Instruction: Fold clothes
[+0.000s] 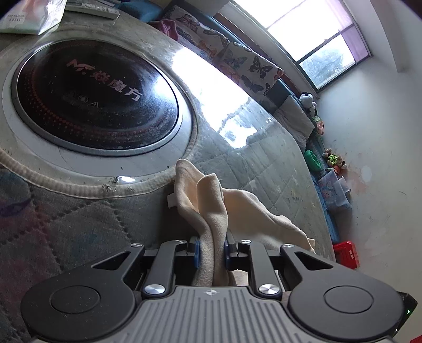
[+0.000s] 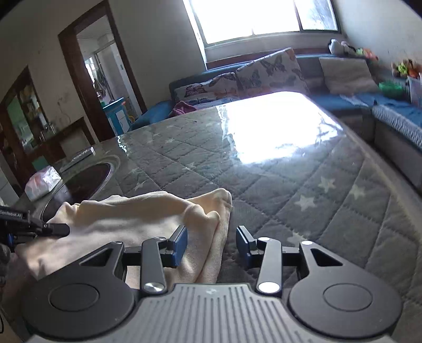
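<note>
Cloth (image 1: 211,227) is pinched between the left fingers (image 1: 195,250); the right fingers (image 2: 180,244) are spread around its fold. One-sided tension could undo the fold on the bench (image 2: 303,184).

Bright window (image 2: 253,18) above a blue sofa (image 2: 343,101) — butterfly cushions (image 2: 271,70), white walls (image 1: 382,132).

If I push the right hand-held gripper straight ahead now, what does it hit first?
Probably the cream cloth: its bunched fold lies just ahead of the open right hand-held gripper. Beyond that is only the quilted table cover. Depth is hard to judge here.
</note>
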The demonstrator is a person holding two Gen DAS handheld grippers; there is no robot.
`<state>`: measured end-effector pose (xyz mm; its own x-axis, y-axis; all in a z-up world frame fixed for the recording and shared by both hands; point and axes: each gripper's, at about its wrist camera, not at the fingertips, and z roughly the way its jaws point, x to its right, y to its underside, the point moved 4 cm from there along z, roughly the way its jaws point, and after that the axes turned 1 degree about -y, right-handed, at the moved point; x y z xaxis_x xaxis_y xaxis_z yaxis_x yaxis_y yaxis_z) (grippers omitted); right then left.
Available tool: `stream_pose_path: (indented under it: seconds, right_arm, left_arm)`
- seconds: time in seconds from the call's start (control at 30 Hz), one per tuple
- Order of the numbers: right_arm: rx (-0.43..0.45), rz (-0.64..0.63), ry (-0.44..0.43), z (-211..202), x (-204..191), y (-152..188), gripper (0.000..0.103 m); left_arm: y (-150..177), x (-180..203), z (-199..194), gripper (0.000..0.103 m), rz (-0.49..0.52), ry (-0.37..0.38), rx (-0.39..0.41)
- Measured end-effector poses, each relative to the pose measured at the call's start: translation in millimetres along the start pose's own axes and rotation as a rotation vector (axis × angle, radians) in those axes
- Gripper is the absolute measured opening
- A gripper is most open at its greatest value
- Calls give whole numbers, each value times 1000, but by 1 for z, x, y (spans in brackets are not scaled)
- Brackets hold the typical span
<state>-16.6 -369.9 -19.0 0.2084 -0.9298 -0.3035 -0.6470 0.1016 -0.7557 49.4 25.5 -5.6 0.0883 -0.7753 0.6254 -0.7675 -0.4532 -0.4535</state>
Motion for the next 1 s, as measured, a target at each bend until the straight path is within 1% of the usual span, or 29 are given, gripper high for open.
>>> stream_pose_path:
  seconds: [0.07,0.1,0.17,0.2,0.3,0.43,0.53,0.63,0.77,1.0]
  right_arm:
    - [13,-3,-3,-4,0,2,38]
    - [13,-5,-6,-3,1,2,30]
    - [12,-11,-12,1,-1,3,23]
    - [12,-16,-10,1,-4,2,18]
    - [21,-9,-22,1,-5,1,10]
    - [57,0,-34,-10,-7,-2,8]
    - [90,-1,-40,-21,-8,-7,8]
    - [129,-25,-27,-35,-8,-18,8]
    - [165,-50,3,-47,-5,-31,8]
    - [226,-88,106,-67,19,-66,8]
  left_arm:
    - [1,1,0,18,14,-5,3]
    - [1,2,0,18,25,-9,5]
    - [2,5,0,18,51,-21,12]
    - [2,7,1,18,65,-29,16]
    - [1,13,1,18,106,-49,25]
    - [-2,27,-2,16,154,-44,39]
    - [-6,45,-4,15,209,-26,52]
    - [-11,62,0,15,243,-2,53]
    - [-14,88,9,14,292,22,54]
    - [-19,136,41,14,345,58,43]
